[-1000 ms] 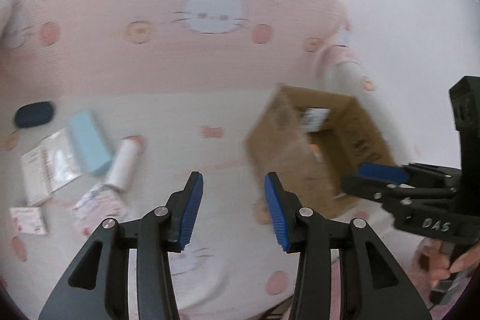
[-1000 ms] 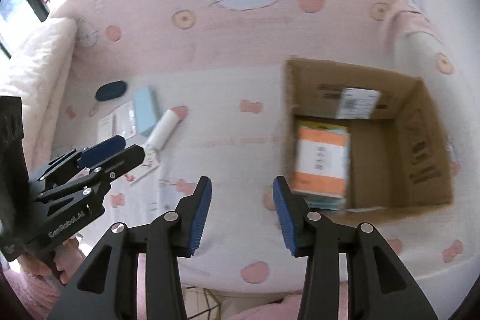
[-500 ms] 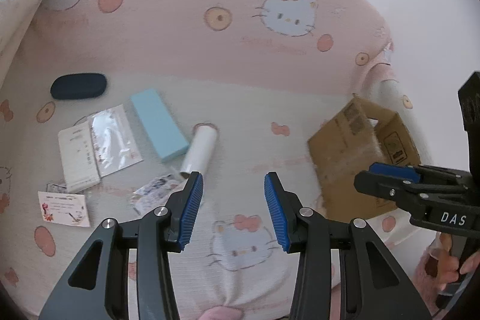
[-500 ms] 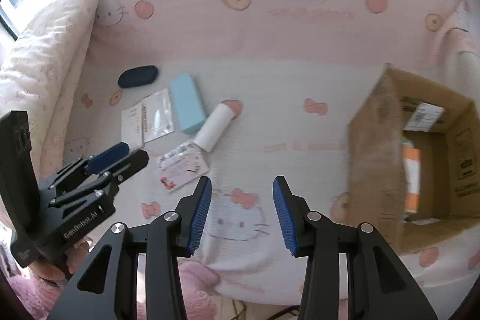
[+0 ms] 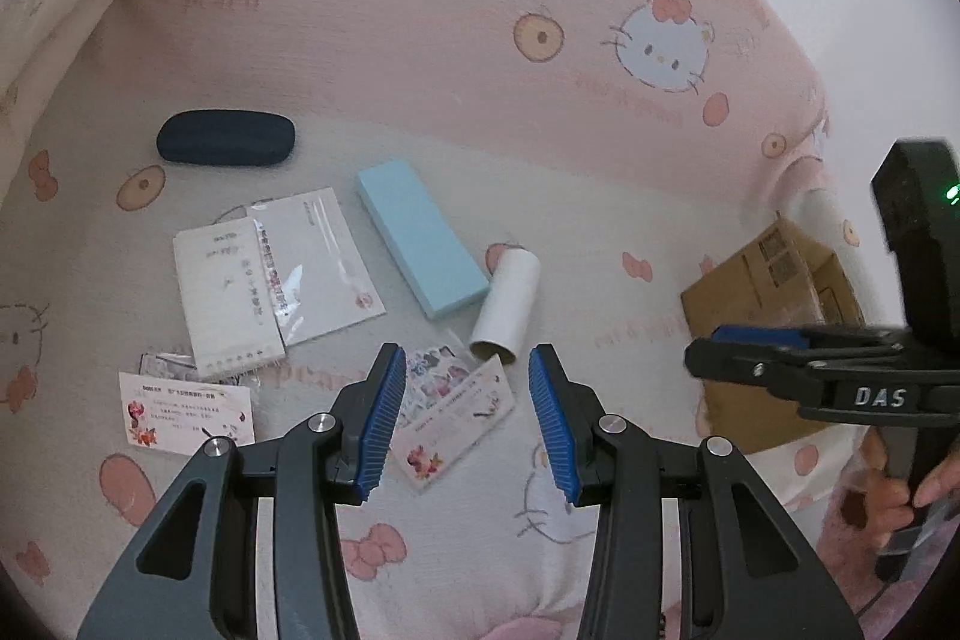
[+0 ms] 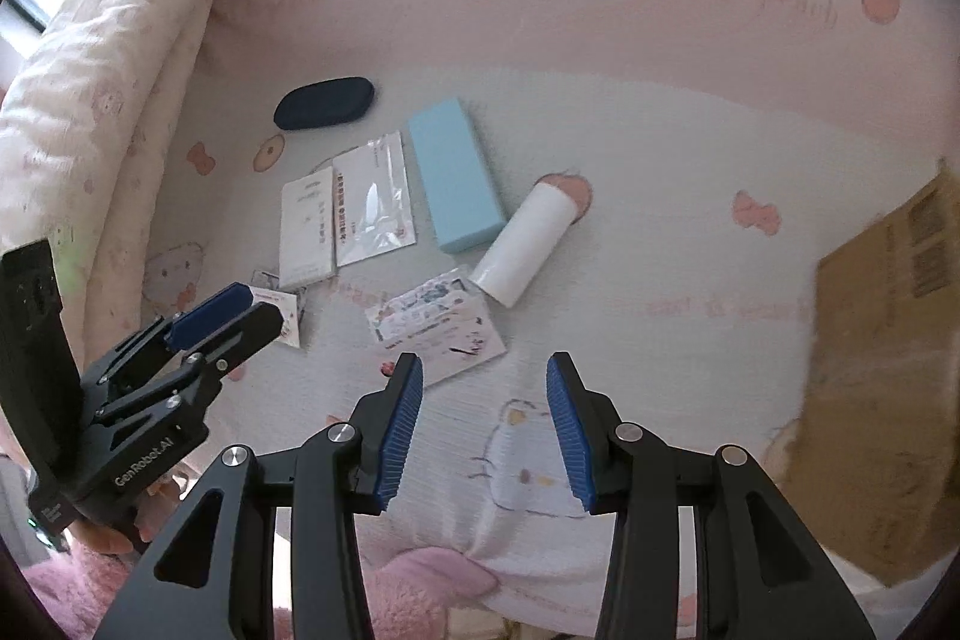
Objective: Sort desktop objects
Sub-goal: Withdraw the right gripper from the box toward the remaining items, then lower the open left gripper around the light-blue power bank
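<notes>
Loose items lie on a cartoon-cat sheet: a dark oval case (image 5: 225, 147), a light blue box (image 5: 421, 239), a white roll (image 5: 506, 304), a white notepad (image 5: 227, 297), a clear sleeve with paper (image 5: 314, 263), a flowered card (image 5: 186, 414) and a sticker packet (image 5: 454, 411). My left gripper (image 5: 463, 412) hangs open just above the sticker packet, nothing between its fingers. My right gripper (image 6: 485, 418) is open too, above bare sheet just in front of the same packet (image 6: 437, 330). A brown cardboard box (image 5: 774, 322) stands at the right.
A quilted pillow (image 6: 102, 58) lies along the left edge. The sheet's pink band rises behind the items. A person's hand (image 5: 900, 490) holds the right gripper's handle at the lower right of the left wrist view. Fluffy pink fabric (image 6: 444, 574) shows at the near edge.
Both grippers have swung left and sunk, away from the cardboard box and over the scattered items, which now look closer. Their jaws have kept the same gap.
</notes>
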{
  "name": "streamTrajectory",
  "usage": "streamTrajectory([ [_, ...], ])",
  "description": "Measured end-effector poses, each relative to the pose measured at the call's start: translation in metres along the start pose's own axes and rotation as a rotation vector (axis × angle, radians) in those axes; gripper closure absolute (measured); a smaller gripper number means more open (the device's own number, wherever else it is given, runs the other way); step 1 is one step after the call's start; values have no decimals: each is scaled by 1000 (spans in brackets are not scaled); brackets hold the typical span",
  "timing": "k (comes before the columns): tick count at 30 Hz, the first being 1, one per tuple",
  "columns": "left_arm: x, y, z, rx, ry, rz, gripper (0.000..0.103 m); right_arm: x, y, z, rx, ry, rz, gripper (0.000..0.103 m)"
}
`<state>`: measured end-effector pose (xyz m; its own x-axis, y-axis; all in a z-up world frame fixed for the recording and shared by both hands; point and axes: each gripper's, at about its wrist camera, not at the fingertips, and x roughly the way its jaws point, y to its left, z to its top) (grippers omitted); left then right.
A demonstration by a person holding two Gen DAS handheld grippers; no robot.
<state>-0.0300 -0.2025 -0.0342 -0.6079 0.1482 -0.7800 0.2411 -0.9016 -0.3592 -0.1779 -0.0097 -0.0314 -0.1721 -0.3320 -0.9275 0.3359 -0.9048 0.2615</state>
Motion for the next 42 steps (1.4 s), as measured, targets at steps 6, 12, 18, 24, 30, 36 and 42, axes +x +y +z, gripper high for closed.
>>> streamTrajectory([
  [6,33,14,2,-68,6,-8,56,38,-13,3,15,18,38,55],
  [12,79,27,6,-139,74,-8,56,71,-33,22,18,-14,22,54],
  [18,112,42,18,-212,79,0,56,101,-38,50,24,-51,115,54],
  [24,141,61,33,-305,54,-30,56,131,-31,80,1,-67,168,54],
  [30,163,64,44,-285,36,4,56,157,-30,99,20,-59,195,54],
  [36,175,72,47,-315,31,-9,56,176,-35,109,82,-39,190,54],
  [42,189,83,47,-390,23,-26,56,192,-36,116,113,-16,218,54],
])
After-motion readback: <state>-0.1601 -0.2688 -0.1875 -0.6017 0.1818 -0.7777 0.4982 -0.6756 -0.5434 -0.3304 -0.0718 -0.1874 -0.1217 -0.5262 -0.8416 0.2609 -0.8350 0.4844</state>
